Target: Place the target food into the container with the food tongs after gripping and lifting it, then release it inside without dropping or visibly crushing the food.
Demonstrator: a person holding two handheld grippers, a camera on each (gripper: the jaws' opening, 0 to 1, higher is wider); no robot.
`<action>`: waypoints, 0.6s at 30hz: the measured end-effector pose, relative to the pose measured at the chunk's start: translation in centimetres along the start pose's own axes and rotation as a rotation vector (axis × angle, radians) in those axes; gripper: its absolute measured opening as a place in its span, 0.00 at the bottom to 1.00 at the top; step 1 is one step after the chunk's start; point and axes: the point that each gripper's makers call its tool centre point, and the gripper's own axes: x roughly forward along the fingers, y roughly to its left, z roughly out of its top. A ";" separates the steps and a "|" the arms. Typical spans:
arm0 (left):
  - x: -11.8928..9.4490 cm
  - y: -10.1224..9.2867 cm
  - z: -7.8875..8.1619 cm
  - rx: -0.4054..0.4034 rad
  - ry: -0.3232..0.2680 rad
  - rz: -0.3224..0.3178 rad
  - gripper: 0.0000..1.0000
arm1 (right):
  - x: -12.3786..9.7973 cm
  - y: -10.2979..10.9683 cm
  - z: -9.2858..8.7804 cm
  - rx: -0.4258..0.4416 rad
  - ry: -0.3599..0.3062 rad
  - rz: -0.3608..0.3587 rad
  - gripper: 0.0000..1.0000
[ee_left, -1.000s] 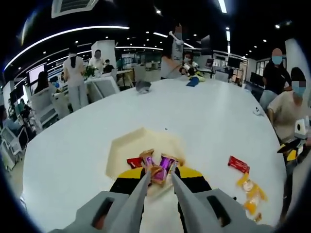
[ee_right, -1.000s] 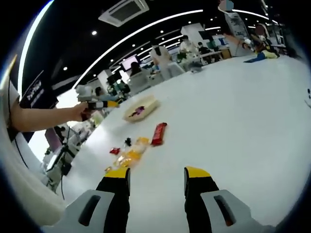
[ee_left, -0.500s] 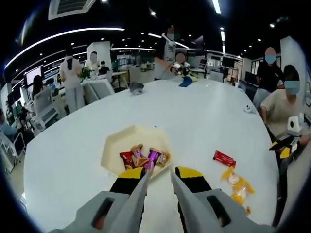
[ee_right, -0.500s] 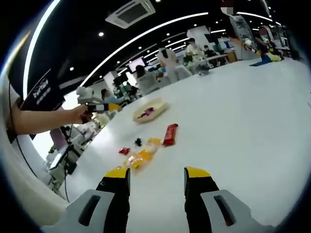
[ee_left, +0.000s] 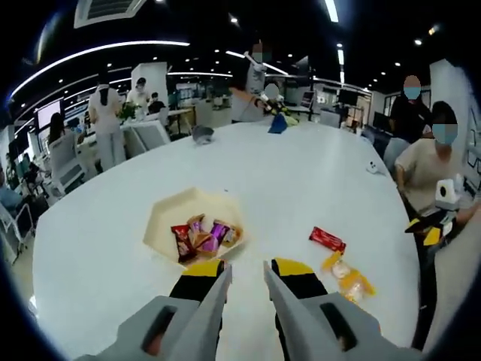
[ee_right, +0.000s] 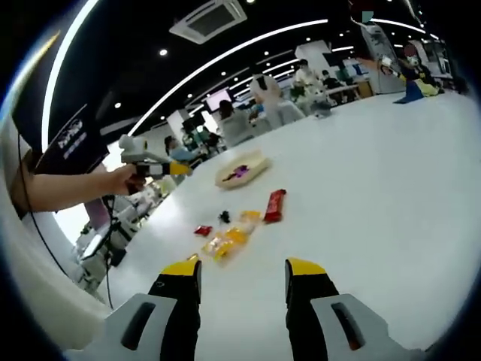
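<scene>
1. Since several wrapped snacks [ee_left: 201,235] already lie inside the cream tray [ee_left: 161,219] on the white desk [ee_left: 316,173], I judge part of the job is done.
2. Left hand-held gripper [ee_left: 246,272]: jaws apart w/ nothing between them. It's just short of the tray's near edge. I see it too in the right gripper view [ee_right: 176,168], held in a hand [ee_right: 120,180] off to the left.
3. Right hand-held gripper [ee_right: 243,272]: jaws apart, also carrying nothing, above bare desk.
4. Still out on the desk: a red bar [ee_left: 327,239] and yellow packets [ee_left: 347,277] just beside it, well apart from the tray. Right gripper view adds a small red piece [ee_right: 202,230] and a small dark bit [ee_right: 224,217] near the packets.
5. Left to do, imo: grip one of those loose items gently, lift, carry to the tray, let go inside. Can't tell which one is the target.
</scene>
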 end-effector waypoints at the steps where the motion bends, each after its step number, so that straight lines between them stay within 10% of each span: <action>1: 0.0 -0.4 -0.1 0.000 0.000 -0.003 0.23 | 0.0 -0.1 0.0 0.003 -0.002 0.000 0.45; 18: -1.6 -4.6 -0.9 -0.038 -0.045 -0.026 0.23 | 0.6 2.0 -0.7 -0.038 0.054 0.072 0.47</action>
